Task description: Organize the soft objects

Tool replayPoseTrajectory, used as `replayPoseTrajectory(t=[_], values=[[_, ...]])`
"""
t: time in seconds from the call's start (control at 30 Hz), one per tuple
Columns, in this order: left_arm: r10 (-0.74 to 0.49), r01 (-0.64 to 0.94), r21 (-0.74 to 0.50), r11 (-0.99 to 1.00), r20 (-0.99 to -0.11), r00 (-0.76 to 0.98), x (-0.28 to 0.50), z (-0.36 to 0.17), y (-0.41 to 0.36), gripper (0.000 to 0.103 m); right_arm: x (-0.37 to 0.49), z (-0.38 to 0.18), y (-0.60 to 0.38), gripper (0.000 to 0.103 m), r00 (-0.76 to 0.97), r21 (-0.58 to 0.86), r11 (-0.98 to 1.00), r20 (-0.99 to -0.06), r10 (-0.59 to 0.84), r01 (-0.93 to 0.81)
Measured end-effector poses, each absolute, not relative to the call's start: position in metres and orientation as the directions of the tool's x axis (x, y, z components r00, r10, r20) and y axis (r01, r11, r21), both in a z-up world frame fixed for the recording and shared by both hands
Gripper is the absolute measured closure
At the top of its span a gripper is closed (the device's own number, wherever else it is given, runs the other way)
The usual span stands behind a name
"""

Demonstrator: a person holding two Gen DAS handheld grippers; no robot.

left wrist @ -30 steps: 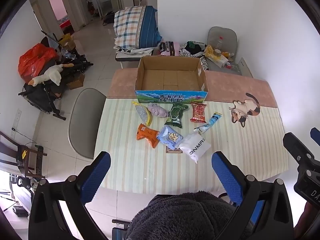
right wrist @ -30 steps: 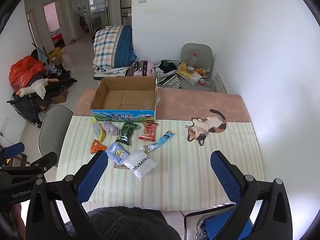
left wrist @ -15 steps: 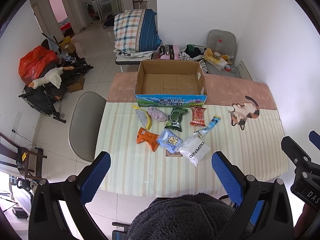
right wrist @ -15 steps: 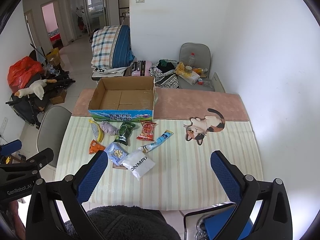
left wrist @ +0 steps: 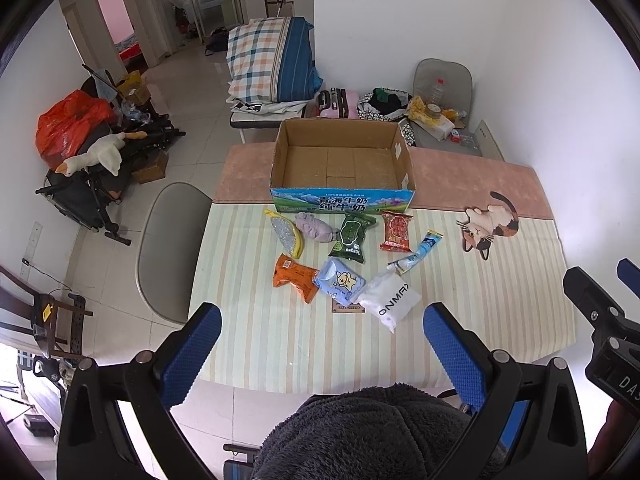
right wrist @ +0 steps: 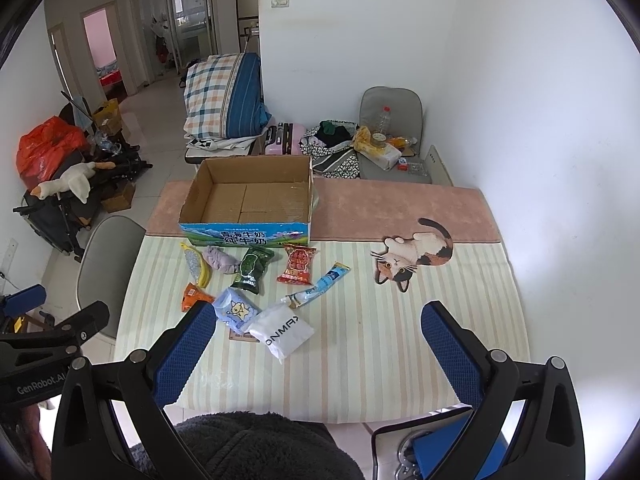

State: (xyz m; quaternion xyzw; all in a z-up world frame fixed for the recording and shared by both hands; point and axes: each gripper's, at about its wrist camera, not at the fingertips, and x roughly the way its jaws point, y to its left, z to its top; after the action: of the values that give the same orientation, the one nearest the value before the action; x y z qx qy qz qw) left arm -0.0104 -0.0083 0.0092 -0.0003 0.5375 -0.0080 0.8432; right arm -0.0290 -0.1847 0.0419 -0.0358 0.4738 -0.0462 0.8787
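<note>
An empty cardboard box (left wrist: 342,162) (right wrist: 250,202) stands at the far middle of the table. Several soft packets lie in front of it: a white packet (left wrist: 390,300) (right wrist: 282,332), a light blue packet (left wrist: 340,284) (right wrist: 234,312), an orange packet (left wrist: 294,278), a green packet (left wrist: 352,236) (right wrist: 252,268), a red packet (left wrist: 397,230) (right wrist: 297,264), a blue tube (left wrist: 418,252) (right wrist: 320,286), a grey pouch (left wrist: 314,227) and a yellow-edged pouch (left wrist: 286,234). My left gripper (left wrist: 322,350) and right gripper (right wrist: 318,350) are both open and empty, high above the near table edge.
The table (left wrist: 248,320) has a striped cloth with a cat picture (left wrist: 486,226) at the right. A grey chair (left wrist: 168,248) stands at the left side. Clutter and a second chair (right wrist: 390,116) lie behind the table. White walls close the right side.
Both grippers have risen and drawn back a little, so the table looks smaller and farther. Nothing on the table has moved.
</note>
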Motion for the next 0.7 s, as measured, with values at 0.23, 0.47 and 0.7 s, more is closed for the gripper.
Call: replayPoseTrajectory(t=[0.23,0.47,0.7], values=[[-0.011,0.003,-0.011,1.000,-0.903,0.429,-0.0081,0.0123,-0.0055,0.000,-0.0258,0.0412,-0.1860,0.000,0.548,-0.104,0.993,-0.829,-0.114,0.049],[-0.013,0.001,-0.014,1.000,-0.901,0.433,-0.0070,0.0132,-0.0060,0.000,-0.0256,0.0422,-0.1859,0.000,0.549,-0.106,0.993,-0.827,-0.116,0.050],[-0.016,0.006,-0.015,1.000,-0.897,0.442,-0.0085,0.0152,-0.0090,0.000,-0.0241,0.0452,-0.1887,0.000,0.554,-0.106,0.993,-0.824,-0.116,0.051]])
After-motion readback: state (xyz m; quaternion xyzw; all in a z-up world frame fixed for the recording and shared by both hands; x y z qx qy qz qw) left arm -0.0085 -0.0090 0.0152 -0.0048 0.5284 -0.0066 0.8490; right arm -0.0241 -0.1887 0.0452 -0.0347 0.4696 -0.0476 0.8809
